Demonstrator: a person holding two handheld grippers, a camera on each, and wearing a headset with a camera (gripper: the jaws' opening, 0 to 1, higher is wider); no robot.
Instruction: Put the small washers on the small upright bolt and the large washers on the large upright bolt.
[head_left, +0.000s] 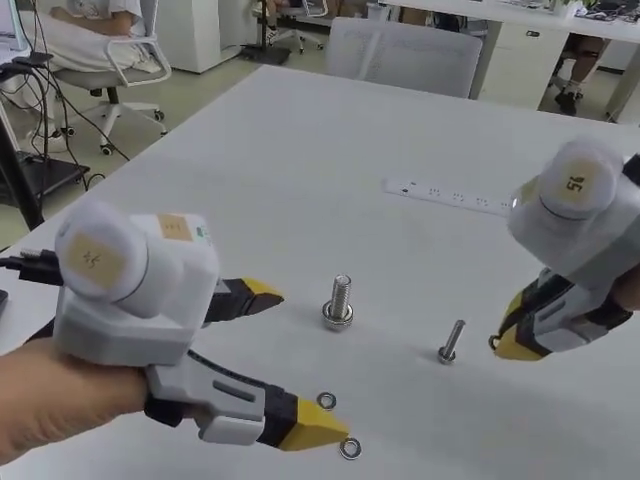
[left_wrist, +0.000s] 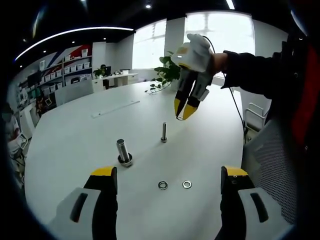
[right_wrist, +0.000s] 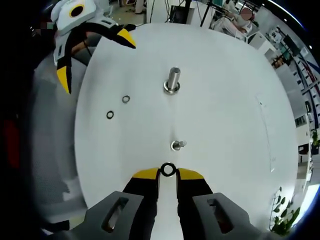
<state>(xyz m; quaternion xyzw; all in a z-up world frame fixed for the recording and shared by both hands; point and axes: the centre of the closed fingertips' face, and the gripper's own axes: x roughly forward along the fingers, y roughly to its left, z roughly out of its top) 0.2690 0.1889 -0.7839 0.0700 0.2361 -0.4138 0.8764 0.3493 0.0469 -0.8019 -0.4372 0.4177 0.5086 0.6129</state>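
Two washers (left_wrist: 163, 185) lie near spread left tongs (left_wrist: 168, 171); right tongs (right_wrist: 168, 175) pinch another washer (right_wrist: 168, 169).

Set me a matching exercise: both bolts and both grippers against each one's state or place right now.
1. large bolt
2. small bolt
3. left gripper
4. right gripper

A. shut on a washer
B. open, loose washers lying ahead of it
C. stands just ahead of the right gripper
D. stands nearer the left gripper

Pairs: 1-D, 2-C, 3-B, 4-A
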